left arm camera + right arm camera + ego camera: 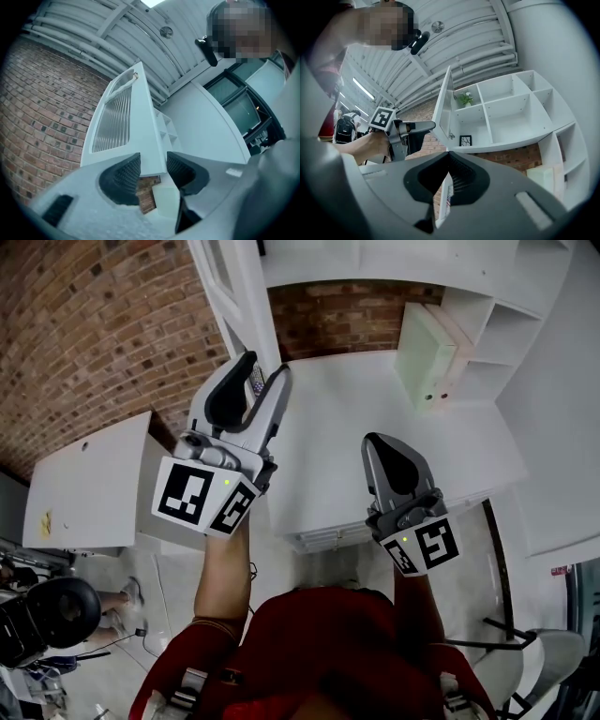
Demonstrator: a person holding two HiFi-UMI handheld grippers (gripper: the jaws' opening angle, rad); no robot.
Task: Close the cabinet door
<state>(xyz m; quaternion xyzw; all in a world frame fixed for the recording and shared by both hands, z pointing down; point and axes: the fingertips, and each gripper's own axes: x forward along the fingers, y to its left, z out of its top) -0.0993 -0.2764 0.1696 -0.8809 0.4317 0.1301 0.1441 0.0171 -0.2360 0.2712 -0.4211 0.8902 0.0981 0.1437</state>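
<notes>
The door (249, 313) stands swung out from the left side of the cabinet (506, 112), above the white tabletop (375, 413), so the closing has yet to be done. The left gripper (267, 367) has its fingers spread and straddles the door's free lower edge, which fills nearly the whole gap between the pads (125, 174). I see no clear squeeze, so I judge it a loose hold at most. The right gripper (372, 442) hangs over the tabletop with its fingers pressed together and nothing between them. The likeliest trouble is the left fingers sliding off the thin edge as the door swings on its arc, leaving it ajar. If they stay astride the edge until the end, the inner finger could be caught between door and cabinet frame and stop it short. A hard push might slam the door and rattle the small plant (464, 98) and framed picture (465, 140) on the shelves. The pale green box (424, 352) sits low on the tabletop and looks clear of the swing. No brand or wording can be read. The cubes carry only black square markers, and the red tag (561, 570) at the right is too small to read.
</notes>
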